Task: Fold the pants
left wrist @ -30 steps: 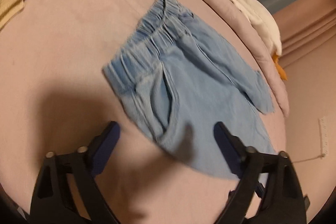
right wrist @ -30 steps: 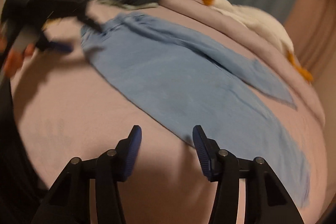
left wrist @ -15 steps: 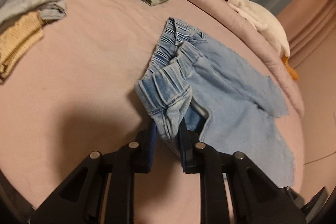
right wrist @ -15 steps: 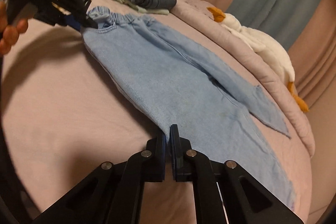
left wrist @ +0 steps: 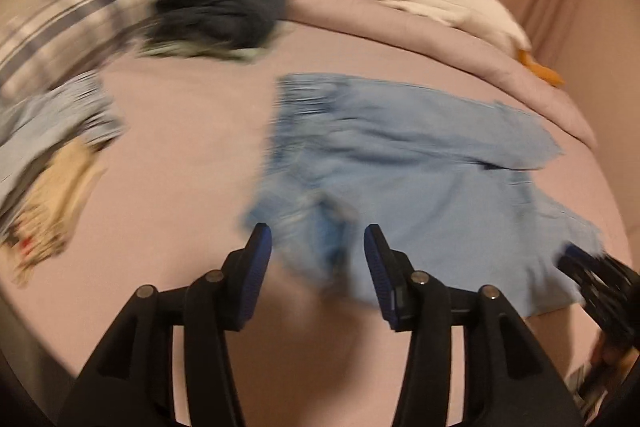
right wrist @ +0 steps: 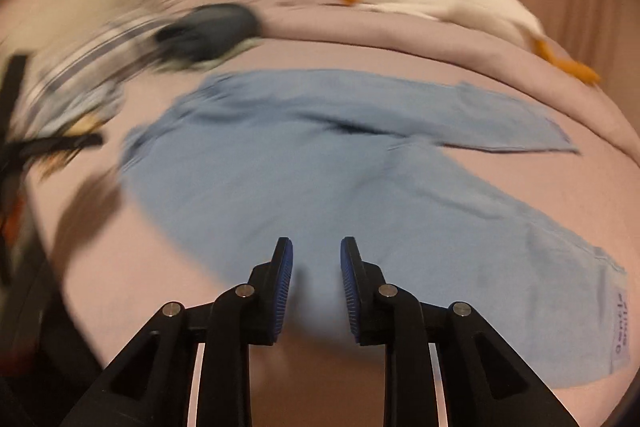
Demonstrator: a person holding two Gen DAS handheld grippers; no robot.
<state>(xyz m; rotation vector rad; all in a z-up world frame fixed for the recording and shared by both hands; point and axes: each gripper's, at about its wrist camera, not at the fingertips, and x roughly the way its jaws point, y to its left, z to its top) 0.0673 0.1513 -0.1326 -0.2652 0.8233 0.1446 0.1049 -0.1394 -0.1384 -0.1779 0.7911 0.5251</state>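
Light blue denim pants (left wrist: 420, 171) lie spread on the pink bed, waistband to the left, two legs running right. My left gripper (left wrist: 318, 259) is open, its jaws either side of the near waistband corner, holding nothing. In the right wrist view the pants (right wrist: 320, 167) fill the middle. My right gripper (right wrist: 316, 279) is open just above the near edge of the lower leg. The right gripper also shows in the left wrist view (left wrist: 600, 279) at the right edge. Both views are motion-blurred.
A folded dark garment stack (left wrist: 220, 15) and a plaid pillow (left wrist: 60, 31) lie at the back left. More clothes (left wrist: 44, 163) sit at the left. A white goose plush (left wrist: 436, 3) rests on the rolled duvet (left wrist: 400, 39) behind the pants.
Half a second ago both grippers were shut on the pants, left on the waistband, right on the leg edge. Both have now opened and let go; the pants lie flatter.
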